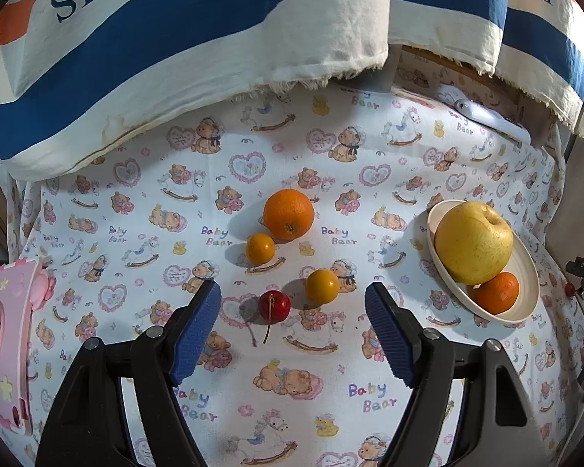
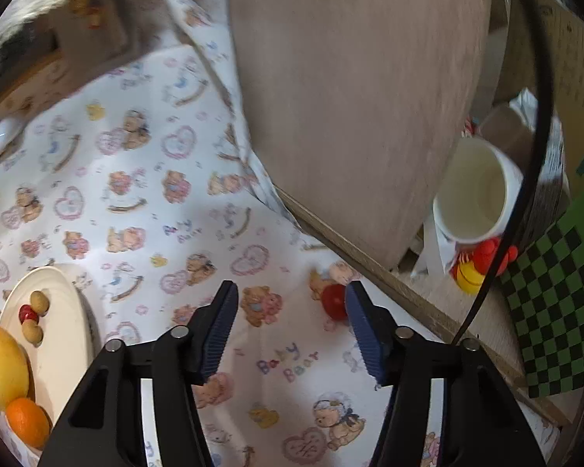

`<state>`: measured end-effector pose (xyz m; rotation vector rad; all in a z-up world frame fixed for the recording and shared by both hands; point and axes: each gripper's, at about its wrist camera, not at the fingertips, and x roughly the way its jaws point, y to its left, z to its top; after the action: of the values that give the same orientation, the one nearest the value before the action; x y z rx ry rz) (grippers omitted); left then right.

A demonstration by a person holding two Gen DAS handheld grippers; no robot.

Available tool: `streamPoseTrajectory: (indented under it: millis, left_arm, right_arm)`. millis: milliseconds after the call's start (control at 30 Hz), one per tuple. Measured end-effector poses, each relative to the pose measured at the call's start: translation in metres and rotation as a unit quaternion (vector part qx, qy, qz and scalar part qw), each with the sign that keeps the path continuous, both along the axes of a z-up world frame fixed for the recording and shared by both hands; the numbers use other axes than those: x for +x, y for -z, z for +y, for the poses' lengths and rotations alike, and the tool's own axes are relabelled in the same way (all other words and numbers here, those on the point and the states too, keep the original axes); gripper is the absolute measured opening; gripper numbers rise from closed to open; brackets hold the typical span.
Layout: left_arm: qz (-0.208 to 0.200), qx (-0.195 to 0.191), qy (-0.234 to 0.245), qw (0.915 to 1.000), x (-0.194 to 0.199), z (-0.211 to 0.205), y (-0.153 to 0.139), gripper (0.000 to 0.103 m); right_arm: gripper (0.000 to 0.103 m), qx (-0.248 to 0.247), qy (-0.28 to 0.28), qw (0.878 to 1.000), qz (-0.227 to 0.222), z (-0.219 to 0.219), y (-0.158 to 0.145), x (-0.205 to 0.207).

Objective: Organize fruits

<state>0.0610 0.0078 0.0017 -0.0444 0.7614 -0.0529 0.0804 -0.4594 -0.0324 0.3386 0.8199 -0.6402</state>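
Left gripper (image 1: pixel 292 303) hangs open and empty over the tablecloth (image 1: pixel 331 389). Just ahead lie a cherry (image 1: pixel 274 305) and a small yellow fruit (image 1: pixel 322 286); farther off, an orange (image 1: pixel 288 213). The plate (image 1: pixel 525 268) holds a pear (image 1: pixel 473 242). Right gripper (image 2: pixel 292 330) is parted, nothing gripped (a red fruit (image 2: pixel 334 301) lies beyond its right finger).

In the left wrist view, open cloth (image 1: pixel 292 389) is left between the left gripper (image 1: pixel 292 303) and a cherry (image 1: pixel 274 305), behind which a small yellow fruit (image 1: pixel 322 286), another (image 1: pixel 260 248) and an orange (image 1: pixel 288 214) are clustered. To the right the way is taken up by the plate (image 1: pixel 525 268), and the far edge is overhung by striped fabric (image 1: pixel 175 58). In the right wrist view, bare cloth lies between plate and red fruit (image 2: pixel 334 301), which sits against a wooden ledge (image 2: pixel 389 276).
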Motion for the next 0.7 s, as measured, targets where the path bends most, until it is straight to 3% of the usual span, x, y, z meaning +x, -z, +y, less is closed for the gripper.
streamPoseTrajectory:
  millis: [133, 433, 567, 633, 700]
  left_arm:
    - [0.004, 0.006, 0.002, 1.0000, 0.002, -0.003, 0.003, 0.075]
    - [0.008, 0.007, 0.005, 0.9999, 0.003, -0.005, 0.005, 0.075]
    - [0.009, 0.007, 0.007, 0.9999, 0.003, -0.005, 0.005, 0.076]
    - [0.009, 0.004, 0.008, 0.9999, 0.002, -0.005, 0.005, 0.075]
    - [0.009, 0.000, 0.005, 1.0000, 0.002, -0.002, 0.005, 0.075]
  right_arm:
    - [0.051, 0.015, 0.002, 1.000, 0.011, -0.008, 0.009, 0.005]
    - [0.051, 0.005, 0.011, 1.000, 0.028, -0.016, 0.019, 0.014]
    - [0.050, 0.033, 0.011, 0.999, 0.026, -0.024, 0.025, 0.015]
    - [0.039, 0.055, 0.008, 0.998, 0.031, -0.029, 0.032, 0.017]
    - [0.035, 0.043, 0.007, 0.999, 0.030, -0.028, 0.031, 0.017]
